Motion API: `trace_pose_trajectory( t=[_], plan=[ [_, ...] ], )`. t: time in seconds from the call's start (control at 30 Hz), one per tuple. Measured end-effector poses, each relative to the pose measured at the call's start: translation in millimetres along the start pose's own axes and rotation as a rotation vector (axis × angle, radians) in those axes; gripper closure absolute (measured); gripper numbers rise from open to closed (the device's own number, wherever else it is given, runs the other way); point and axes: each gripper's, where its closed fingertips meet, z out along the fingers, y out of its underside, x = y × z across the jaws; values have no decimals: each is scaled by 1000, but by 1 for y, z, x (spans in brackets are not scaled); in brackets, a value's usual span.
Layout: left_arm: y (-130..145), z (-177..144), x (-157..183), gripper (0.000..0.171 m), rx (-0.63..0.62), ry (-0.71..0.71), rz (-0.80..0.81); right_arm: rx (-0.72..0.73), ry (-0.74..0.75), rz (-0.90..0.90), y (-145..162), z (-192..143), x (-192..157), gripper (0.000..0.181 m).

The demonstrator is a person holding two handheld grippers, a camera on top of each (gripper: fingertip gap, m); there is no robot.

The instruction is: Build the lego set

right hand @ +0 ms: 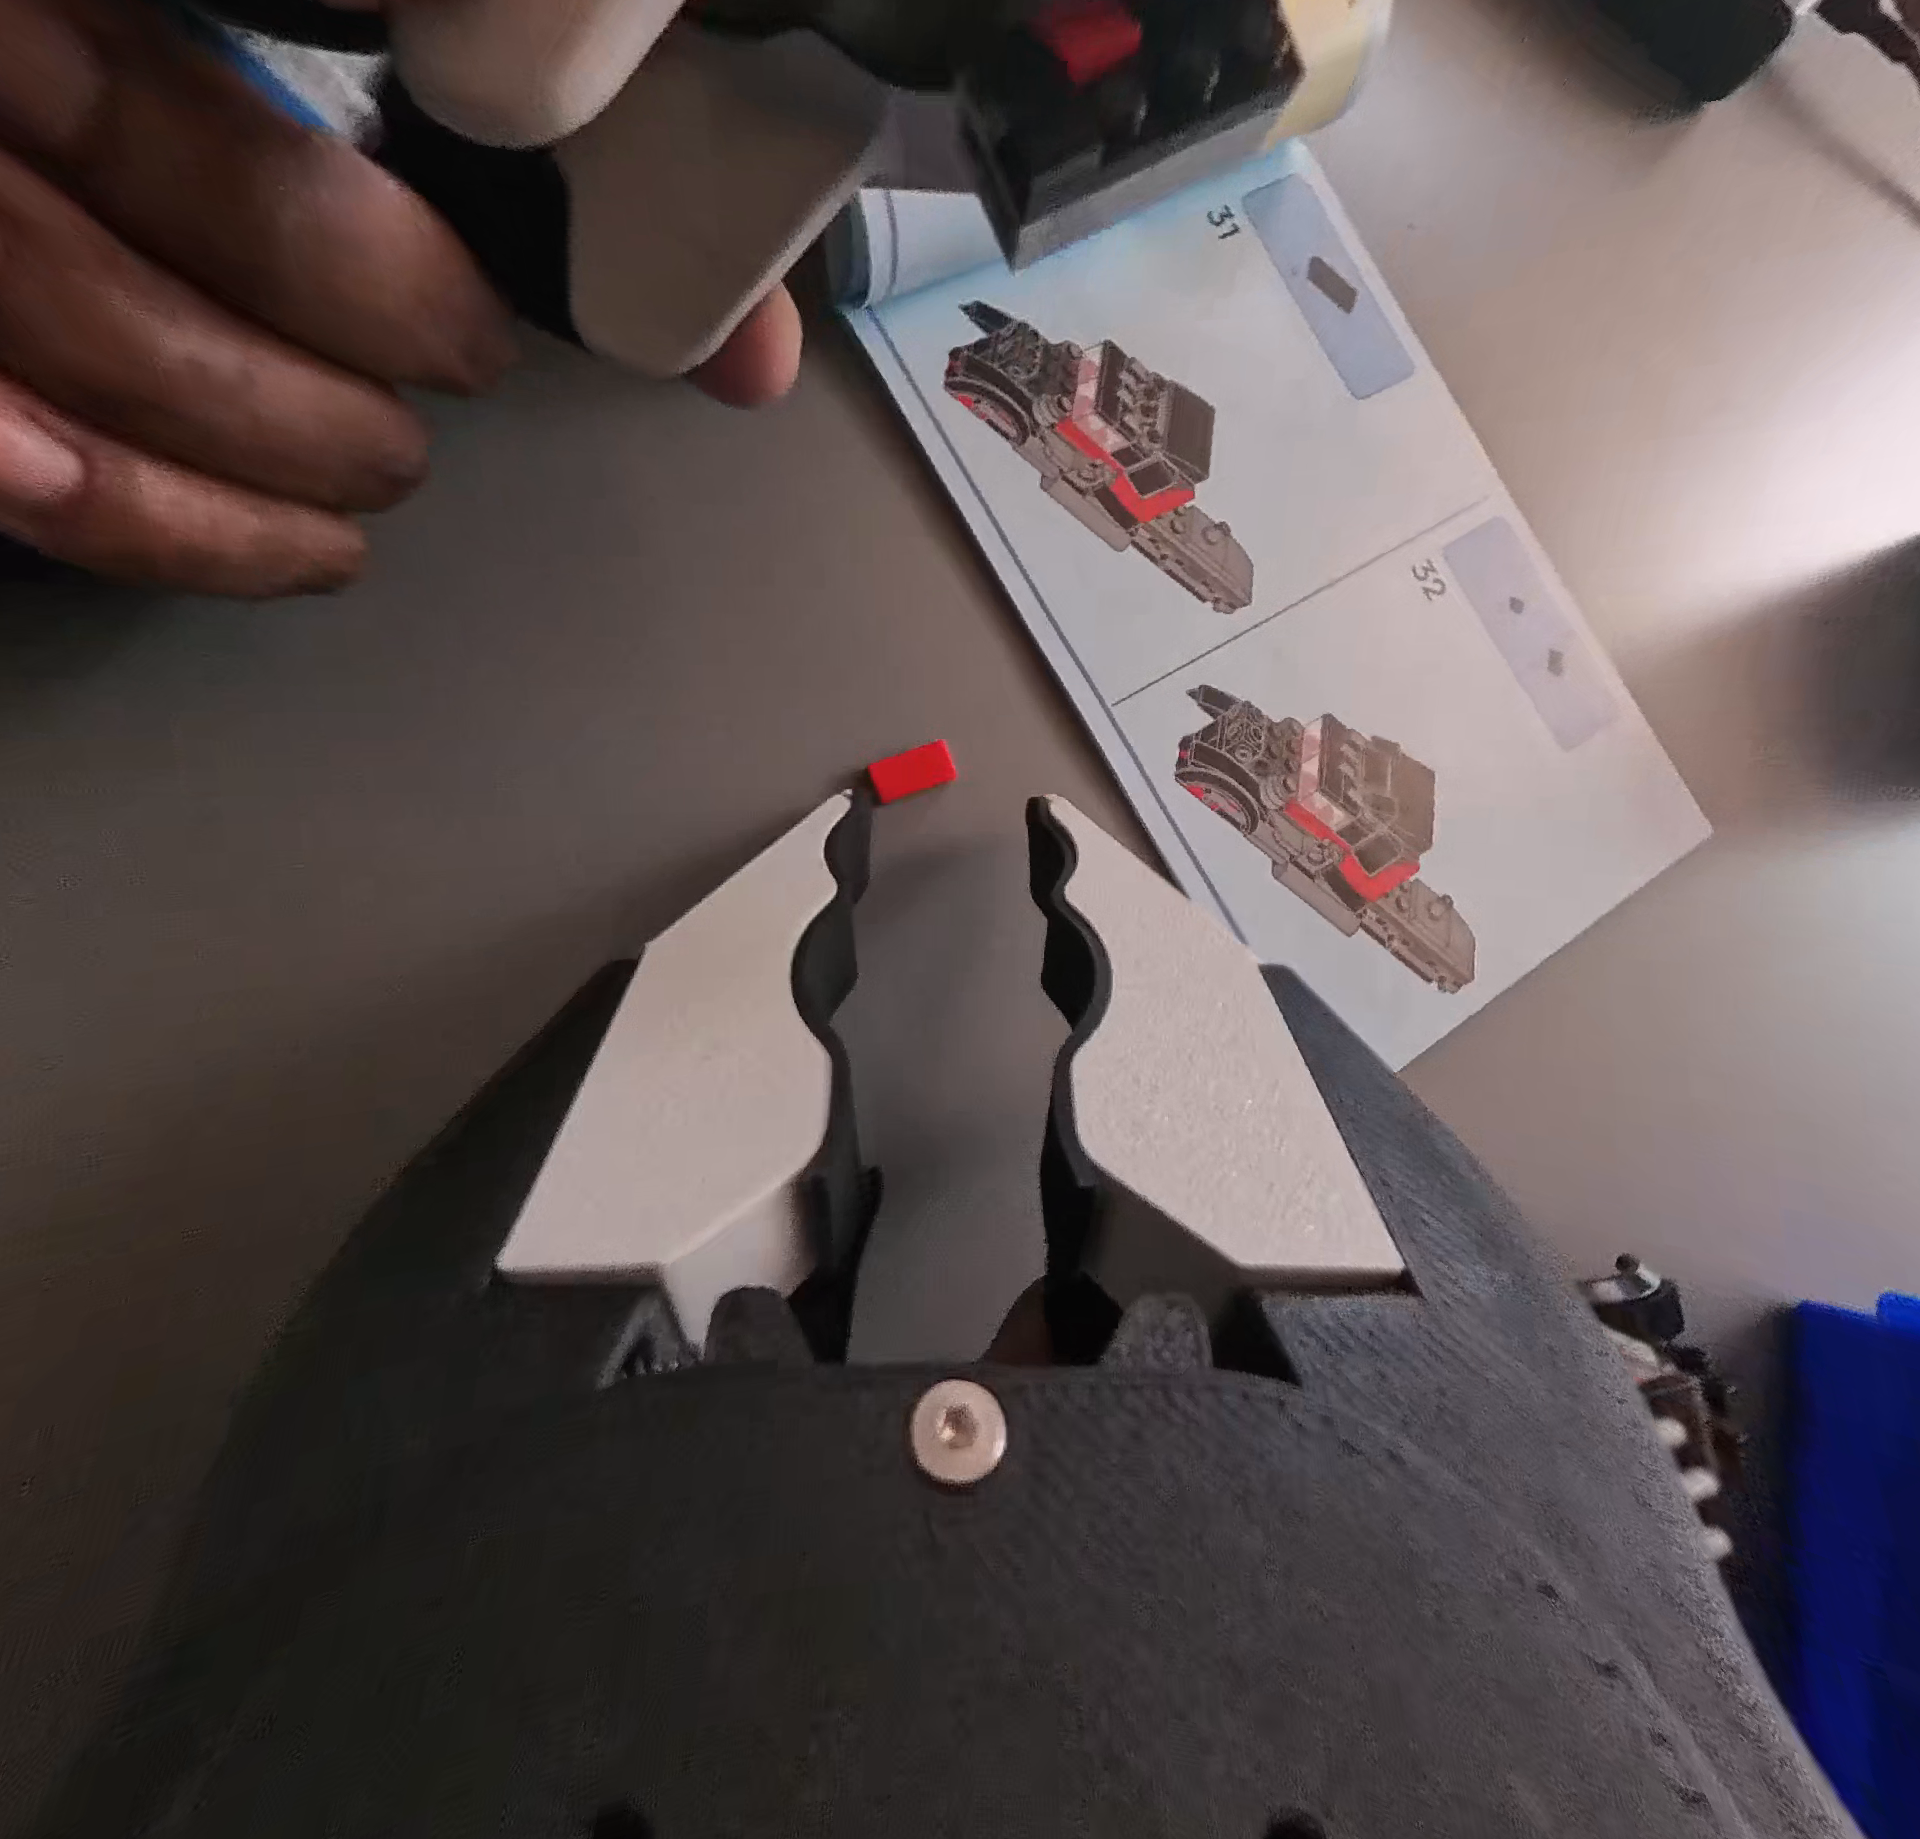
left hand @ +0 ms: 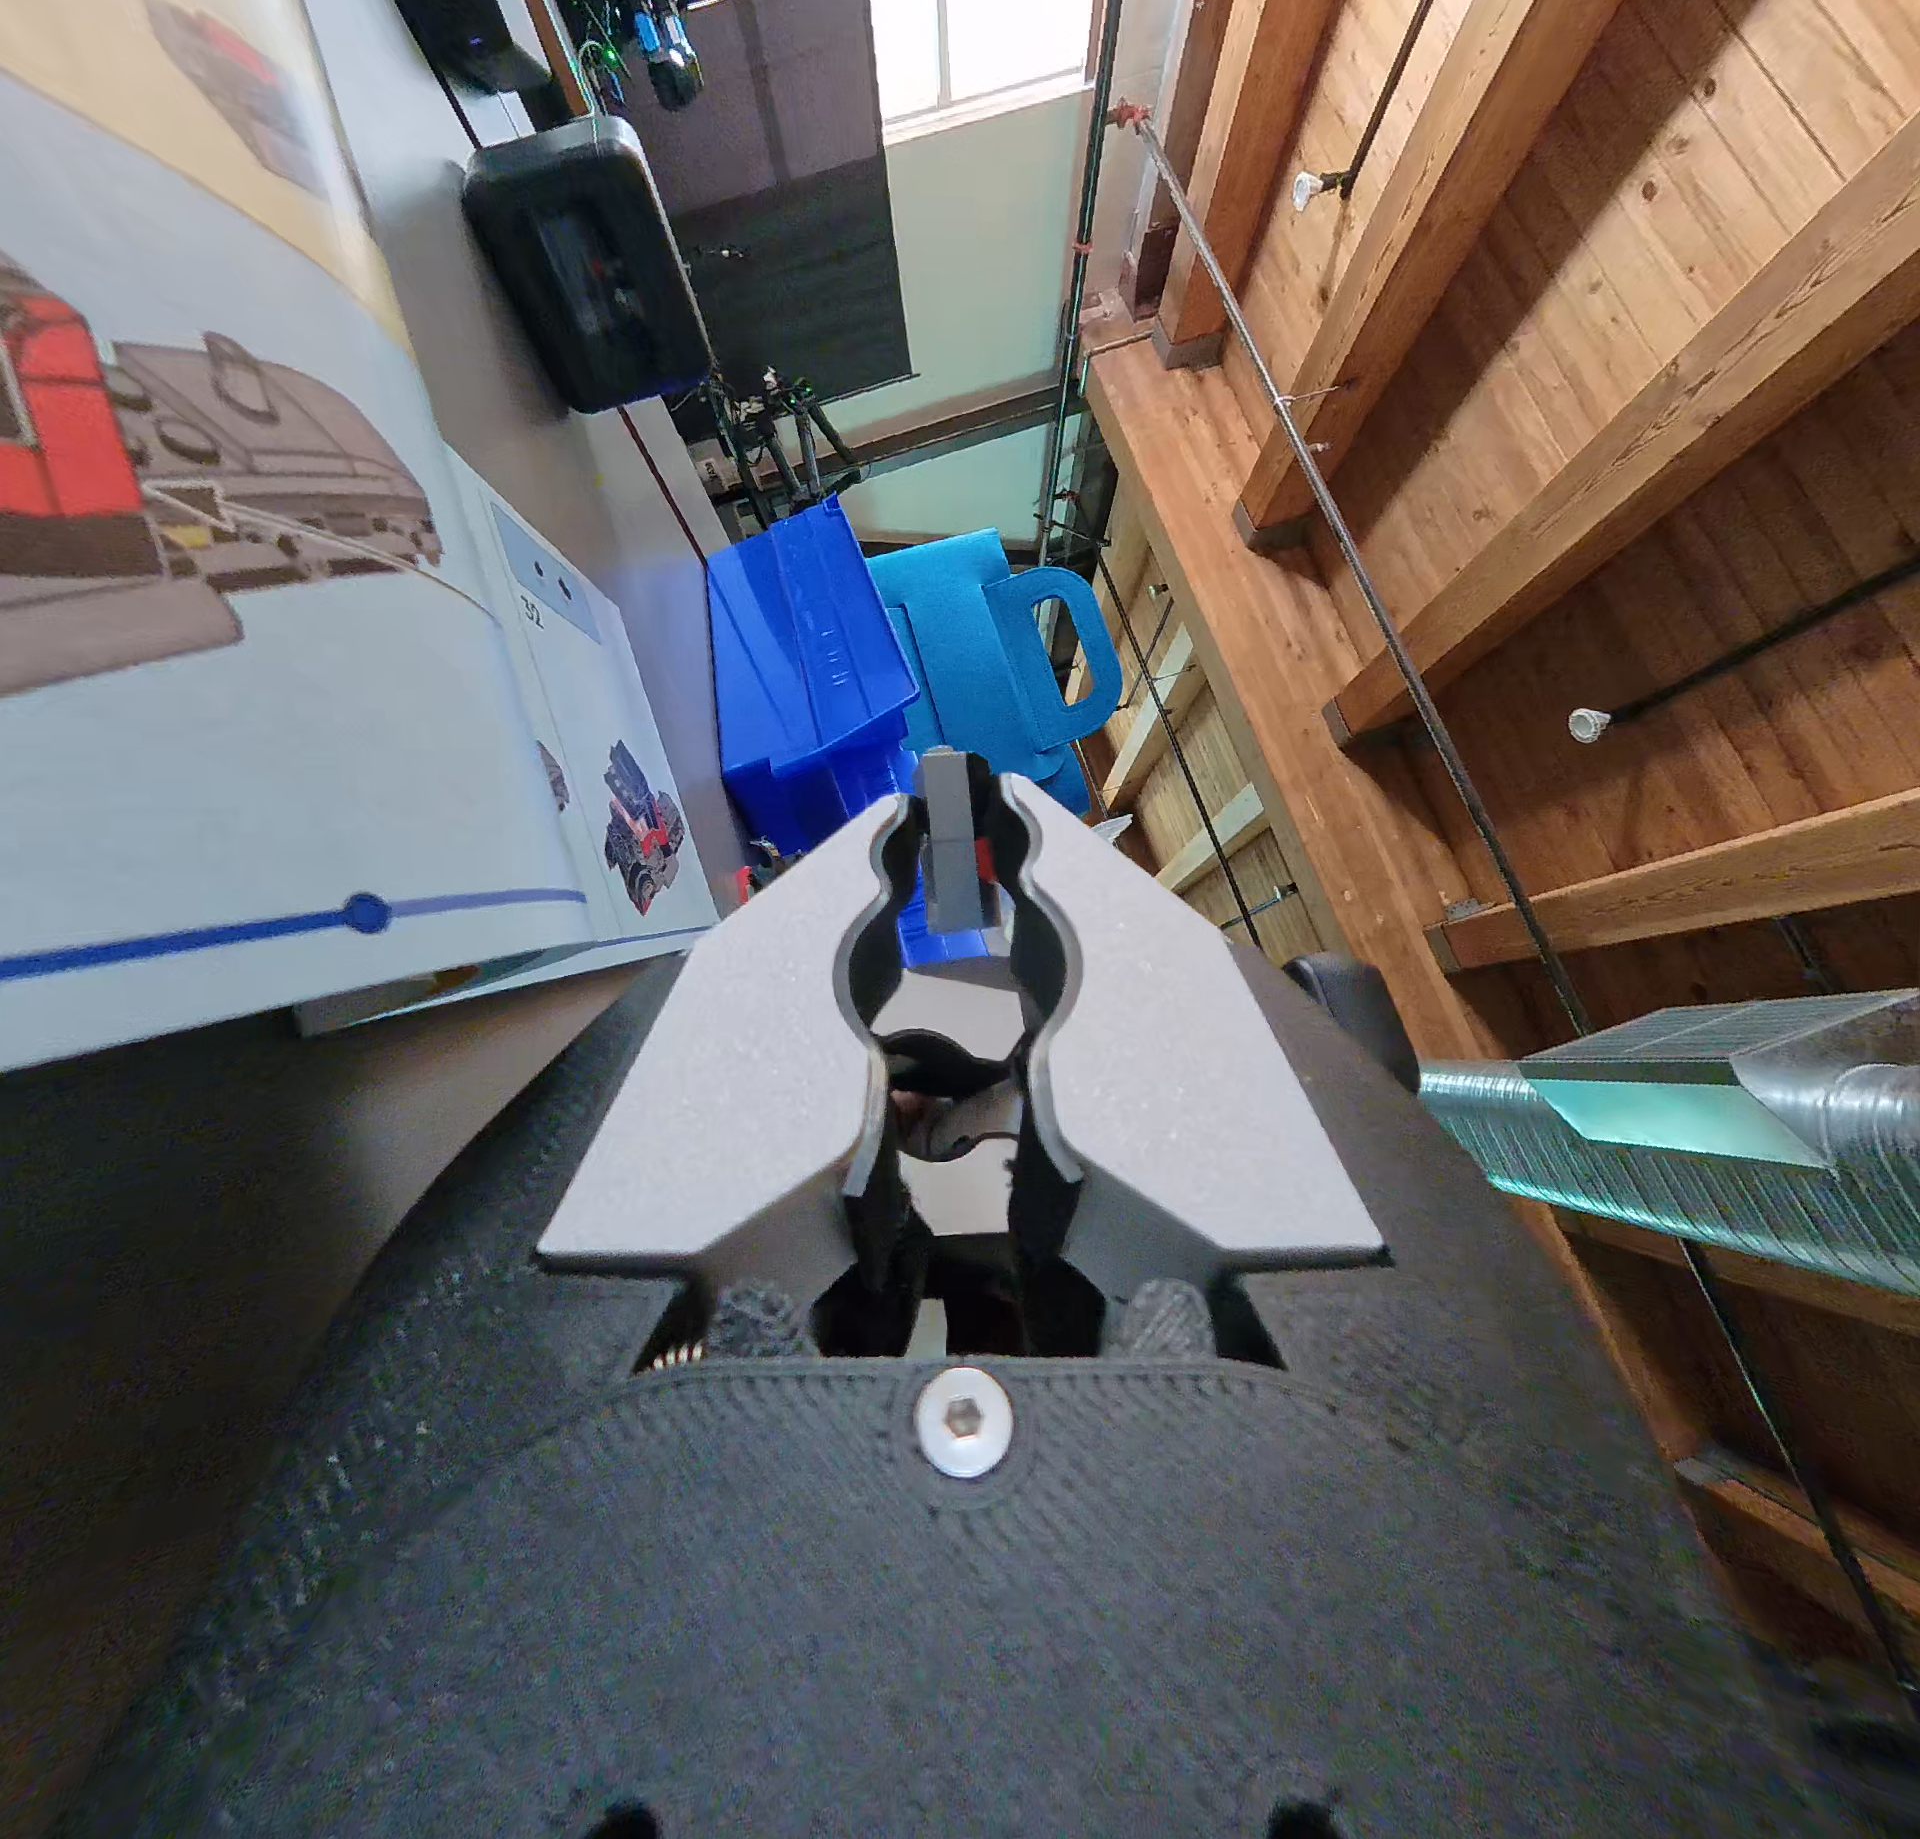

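The left gripper (left hand: 951,833) is tilted up toward a wooden beamed ceiling (left hand: 1558,439), and its jaws are closed on a partly built model (left hand: 948,844) — a grey, black and red block of bricks pinched at the tips between wavy black rubber pads. In the right wrist view the same model (right hand: 1122,96) is seen blurred at the top, held above the booklet (right hand: 1299,594), with a hand (right hand: 208,283) wrapped around the left gripper (right hand: 935,127).

The right gripper (right hand: 940,813) is held low over the smooth grey worktop (right hand: 520,698) with its jaws open and nothing between them. A small flat red tile (right hand: 911,771) — rectangular and glossy — lies on the worktop just beyond the fingertips, nearer the left one. The booklet is spread flat to the right, its pale blue pages printed with pictures of the model. Blue plastic bins (left hand: 810,667) are stacked behind the left gripper.
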Motion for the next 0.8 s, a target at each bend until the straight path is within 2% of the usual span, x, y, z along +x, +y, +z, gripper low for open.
trace_pose_trajectory(
  t=[0.23,0.37,0.6,0.67,0.8],
  plan=[
    [2,1,-1,158,-17,6,-25,-45,-109,-56,-2,4,-1,150],
    [3,1,-2,158,-28,4,-32,-43,-163,-56,-4,7,-9,164],
    [4,2,-3,158,-39,6,-47,-23,-154,-32,-7,5,-7,165],
    [4,2,-2,158,-44,14,-59,20,-132,-26,-16,-4,-1,165],
    [5,1,-2,158,-48,17,-66,221,-89,-2,-63,-38,16,165]
  ],
)
